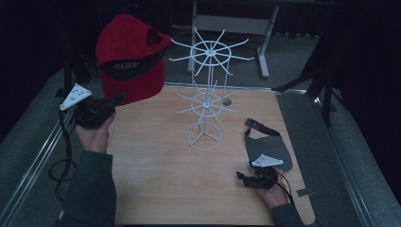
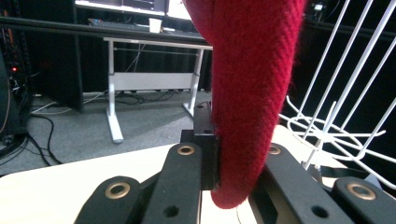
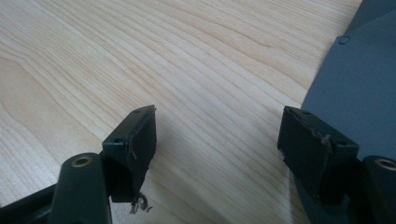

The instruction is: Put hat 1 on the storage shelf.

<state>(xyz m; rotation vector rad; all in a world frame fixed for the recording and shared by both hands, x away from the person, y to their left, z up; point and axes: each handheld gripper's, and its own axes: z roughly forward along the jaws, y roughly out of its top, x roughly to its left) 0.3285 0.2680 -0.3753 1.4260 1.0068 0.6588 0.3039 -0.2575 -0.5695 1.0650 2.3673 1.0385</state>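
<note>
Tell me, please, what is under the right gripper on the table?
Under the right gripper lies bare wooden table; its jaws stand open with nothing between them. Beside it lies a grey cap, partly under the gripper body. What the cap covers cannot be seen.

A dimly lit room with dark surroundings. A light wood-grain bench (image 1: 189, 189) fills the middle, edged by grey carpeted floor (image 1: 331, 156) with a metal rail (image 1: 28, 165) along the left side. Beyond the bench stands a desk with pale grey metal legs (image 2: 112, 98) and a crossbar. A white paper cup (image 2: 155, 25) sits on that desk near a keyboard. Loose cables (image 2: 37, 144) trail across the carpet beneath it.
</note>
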